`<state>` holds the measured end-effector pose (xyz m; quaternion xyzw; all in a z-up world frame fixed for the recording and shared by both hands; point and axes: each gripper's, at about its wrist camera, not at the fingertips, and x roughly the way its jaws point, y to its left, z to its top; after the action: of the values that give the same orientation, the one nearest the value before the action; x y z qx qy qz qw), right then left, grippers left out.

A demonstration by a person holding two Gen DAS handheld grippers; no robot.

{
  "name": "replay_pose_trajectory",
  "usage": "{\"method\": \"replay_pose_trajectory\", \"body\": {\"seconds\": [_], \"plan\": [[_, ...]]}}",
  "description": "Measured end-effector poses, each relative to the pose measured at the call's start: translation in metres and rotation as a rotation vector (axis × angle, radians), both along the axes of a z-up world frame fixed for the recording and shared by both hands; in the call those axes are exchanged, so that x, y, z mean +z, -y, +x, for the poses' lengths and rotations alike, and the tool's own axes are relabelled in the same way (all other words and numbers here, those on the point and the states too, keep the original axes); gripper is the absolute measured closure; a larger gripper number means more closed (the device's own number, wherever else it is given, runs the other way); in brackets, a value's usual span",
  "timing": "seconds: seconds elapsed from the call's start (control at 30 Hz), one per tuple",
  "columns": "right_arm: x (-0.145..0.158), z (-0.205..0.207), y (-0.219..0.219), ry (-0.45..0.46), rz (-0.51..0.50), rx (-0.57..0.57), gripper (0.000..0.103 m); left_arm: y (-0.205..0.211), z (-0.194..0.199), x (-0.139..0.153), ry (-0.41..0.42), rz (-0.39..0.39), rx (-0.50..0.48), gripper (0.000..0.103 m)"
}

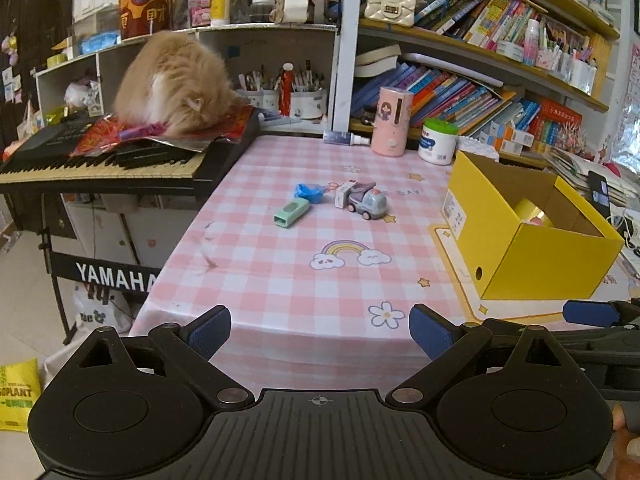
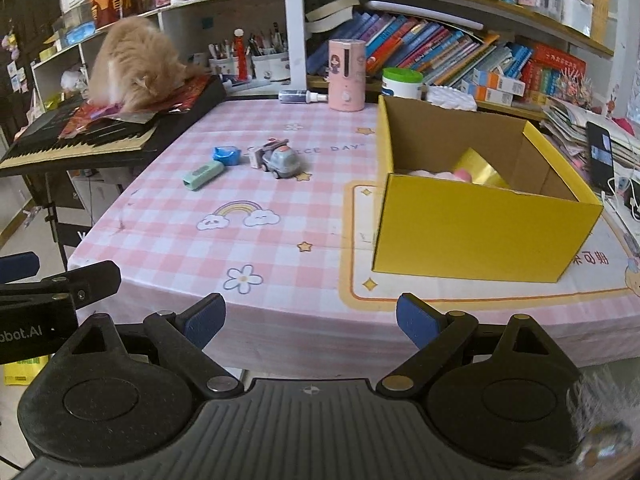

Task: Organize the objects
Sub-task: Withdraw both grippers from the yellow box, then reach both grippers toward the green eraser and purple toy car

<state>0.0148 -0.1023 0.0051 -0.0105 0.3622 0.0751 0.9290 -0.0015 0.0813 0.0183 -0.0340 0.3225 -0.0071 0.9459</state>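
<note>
Out ahead of both sets of fingers, mid-worktop, sits the little cluster: a grey toy truck (image 1: 367, 204), a small white box (image 1: 343, 195) touching its left side, a blue cup-like piece (image 1: 309, 192) just left of that, and a mint-green case (image 1: 291, 213) nearest the left gripper (image 1: 320, 334). That gripper's fingers stand wide apart, nothing between them, poised over the near edge of the pink-checked worktop (image 1: 280, 280). The right gripper (image 2: 311, 322) is likewise spread and empty. Ahead and right of its fingers stands the open yellow box (image 2: 472, 232), with a yellow roll and something pink inside. A ginger cat (image 1: 176, 84) sits on the keyboard (image 1: 100, 164) far left.
</note>
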Motion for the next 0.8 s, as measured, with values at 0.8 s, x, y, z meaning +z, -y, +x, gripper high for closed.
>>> {"method": "replay_pose_trajectory", "body": {"seconds": [0.8], "plan": [[-0.008, 0.061, -0.026, -0.02, -0.014, 0.096, 0.013, -0.022, 0.051, -0.012, -0.041, -0.02, 0.092, 0.006]]}}
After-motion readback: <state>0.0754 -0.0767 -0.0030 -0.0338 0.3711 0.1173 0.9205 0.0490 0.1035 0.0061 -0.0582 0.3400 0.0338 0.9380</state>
